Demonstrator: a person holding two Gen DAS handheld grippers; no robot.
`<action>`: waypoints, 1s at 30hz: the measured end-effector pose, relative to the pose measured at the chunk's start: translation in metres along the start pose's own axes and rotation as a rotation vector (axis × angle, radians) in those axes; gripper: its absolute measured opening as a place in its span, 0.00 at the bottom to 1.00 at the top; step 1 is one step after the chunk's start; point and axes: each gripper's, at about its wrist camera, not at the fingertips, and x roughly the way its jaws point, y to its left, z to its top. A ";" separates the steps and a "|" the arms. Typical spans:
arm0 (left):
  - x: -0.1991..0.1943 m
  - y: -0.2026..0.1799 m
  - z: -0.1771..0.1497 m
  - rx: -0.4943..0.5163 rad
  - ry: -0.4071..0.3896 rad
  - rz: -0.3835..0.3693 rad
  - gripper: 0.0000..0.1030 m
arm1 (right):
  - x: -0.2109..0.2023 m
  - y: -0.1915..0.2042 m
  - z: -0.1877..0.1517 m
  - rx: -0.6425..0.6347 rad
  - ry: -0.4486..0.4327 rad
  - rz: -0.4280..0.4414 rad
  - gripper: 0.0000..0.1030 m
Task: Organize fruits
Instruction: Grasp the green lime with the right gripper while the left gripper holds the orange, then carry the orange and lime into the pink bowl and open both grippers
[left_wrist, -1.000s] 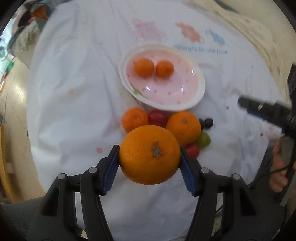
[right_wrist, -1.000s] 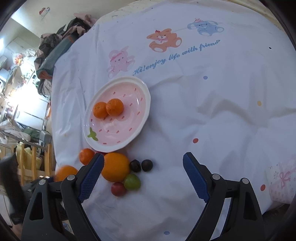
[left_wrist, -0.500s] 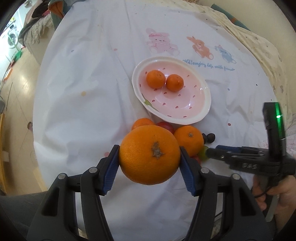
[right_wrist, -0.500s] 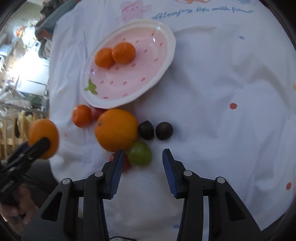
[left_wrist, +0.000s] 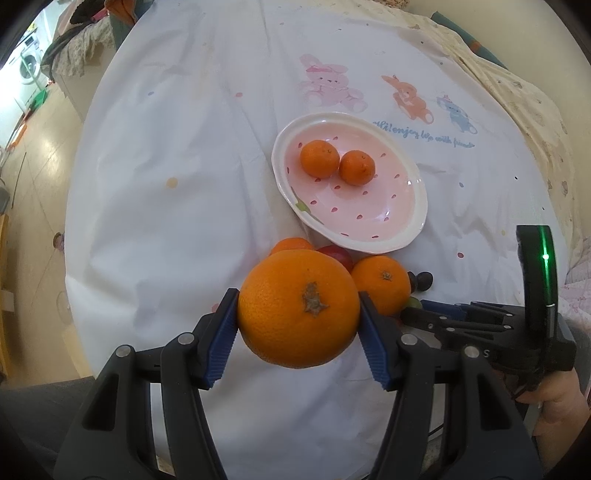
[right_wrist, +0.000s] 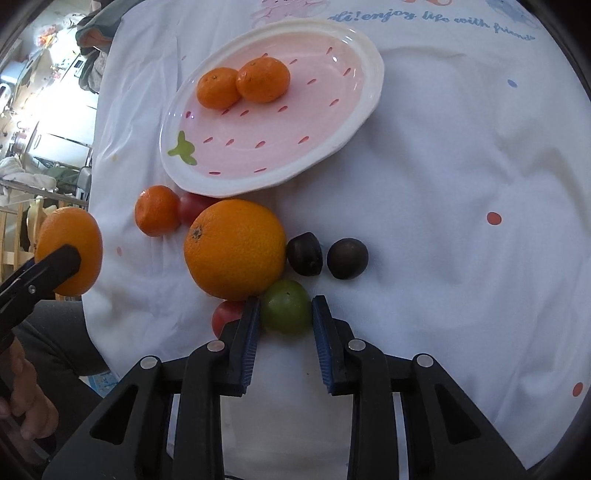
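My left gripper (left_wrist: 298, 310) is shut on a large orange (left_wrist: 298, 309) and holds it above the cloth, near the front. It also shows at the left in the right wrist view (right_wrist: 70, 251). A pink plate (left_wrist: 402, 206) holds two mandarins (left_wrist: 319, 159). My right gripper (right_wrist: 285, 317) has its blue pads on both sides of a green fruit (right_wrist: 286, 311) lying on the cloth, touching or nearly touching it. Beside it lie a big orange (right_wrist: 235, 248), a mandarin (right_wrist: 157, 210), two red fruits (right_wrist: 226, 317) and two dark fruits (right_wrist: 305, 254).
A white tablecloth (left_wrist: 184, 155) with printed animals and text covers the round table. The table's edge runs close along the left and front. A room with furniture and a wooden chair (right_wrist: 22, 236) lies beyond the left edge.
My right gripper has moved forward and down onto the fruit pile, and its jaws have narrowed around the green fruit. My left gripper has drawn back slightly with the orange.
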 end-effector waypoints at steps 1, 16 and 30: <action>0.000 0.000 0.000 0.001 -0.001 0.002 0.56 | -0.002 0.000 -0.002 0.006 -0.006 0.005 0.29; 0.004 0.008 -0.002 -0.014 -0.037 0.045 0.56 | -0.055 -0.007 -0.007 0.079 -0.153 0.131 0.29; -0.027 0.006 0.010 -0.001 -0.127 0.056 0.56 | -0.113 -0.017 0.009 0.127 -0.364 0.257 0.29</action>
